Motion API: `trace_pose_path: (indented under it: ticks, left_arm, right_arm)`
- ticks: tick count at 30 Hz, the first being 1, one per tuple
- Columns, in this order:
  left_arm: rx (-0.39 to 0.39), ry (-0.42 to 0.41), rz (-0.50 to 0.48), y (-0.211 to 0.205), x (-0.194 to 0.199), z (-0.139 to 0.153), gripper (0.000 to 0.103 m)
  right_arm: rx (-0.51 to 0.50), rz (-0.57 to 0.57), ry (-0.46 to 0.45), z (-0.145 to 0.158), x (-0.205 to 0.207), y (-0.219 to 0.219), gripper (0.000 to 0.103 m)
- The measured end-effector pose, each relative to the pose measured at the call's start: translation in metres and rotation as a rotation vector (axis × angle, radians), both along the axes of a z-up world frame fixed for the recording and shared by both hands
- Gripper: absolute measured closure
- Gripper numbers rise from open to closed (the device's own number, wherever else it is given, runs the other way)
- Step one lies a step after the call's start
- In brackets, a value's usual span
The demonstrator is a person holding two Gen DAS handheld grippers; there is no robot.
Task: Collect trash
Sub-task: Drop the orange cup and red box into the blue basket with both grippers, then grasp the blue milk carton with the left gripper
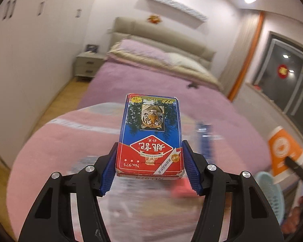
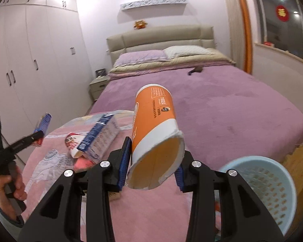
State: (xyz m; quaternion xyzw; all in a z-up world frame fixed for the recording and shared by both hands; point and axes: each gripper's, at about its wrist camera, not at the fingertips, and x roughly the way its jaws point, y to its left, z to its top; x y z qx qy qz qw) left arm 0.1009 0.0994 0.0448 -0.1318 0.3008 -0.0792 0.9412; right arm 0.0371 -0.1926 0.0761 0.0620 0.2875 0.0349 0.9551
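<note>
Cardboard is what both pairs of jaws have hold of. The left gripper (image 1: 149, 173) is clamped on a playing-card box (image 1: 150, 135), its blue pads pressing the two long edges near the bottom end, so the box stands out in front of it, above the round table (image 2: 151, 211) with the pink cloth. Such a box looks light and fairly stiff if the deck is inside, though the printed faces are glossy and could slide; taking it across the narrow edges, as here, seems the safer hold. The right gripper (image 2: 153, 159) is closed on an orange paper cup (image 2: 154, 125), gripped low on its white band just behind the open mouth, which tips toward the camera and already looks pressed out of round. That cup is very light and thin-walled, so it probably crushes under a hard squeeze, and a hold by the rim, where the rolled edge stiffens it, likely serves best. A pale blue perforated basket (image 2: 272, 183) stands just beside the table on its right, presumably the bin. On the table's left side lie a blue-and-white carton (image 2: 100, 137) and a small red-and-white wrapper (image 2: 71, 141), not yet collected.
</note>
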Motion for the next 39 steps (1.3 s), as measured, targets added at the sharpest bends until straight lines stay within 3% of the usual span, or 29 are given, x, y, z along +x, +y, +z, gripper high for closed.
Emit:
trace_pose_path:
  ticks: [4,12,21,27,30,33,39]
  left_arm:
    - [-0.026,-0.035,-0.141,-0.063,-0.016,0.015,0.045]
    - [-0.022,-0.001,-0.414,-0.2,-0.03,0.004,0.045]
    - [0.015,0.094,-0.614,-0.31,-0.036,-0.037,0.045]
    - [0.04,0.097,-0.694,-0.34,-0.036,-0.053,0.044]
    - [0.07,0.092,-0.707,-0.347,-0.038,-0.059,0.029]
    - [0.061,0.109,-0.713,-0.333,-0.04,-0.065,0.027]
    - [0.017,0.095,-0.686,-0.296,-0.038,-0.057,0.027]
  right_arm:
    - [-0.042,-0.076,-0.011,0.007,-0.026,-0.026,0.068]
    - [-0.041,-0.269,0.02,0.002,-0.061,-0.092,0.068]
    - [0.168,-0.413,0.138,-0.044,-0.078,-0.179,0.066]
    - [0.16,-0.444,0.179,-0.06,-0.073,-0.188,0.06]
    - [0.115,-0.447,0.231,-0.071,-0.065,-0.183,0.055]
    - [0.095,-0.453,0.27,-0.081,-0.06,-0.179,0.049]
    - [0.112,-0.455,0.249,-0.077,-0.067,-0.179,0.049]
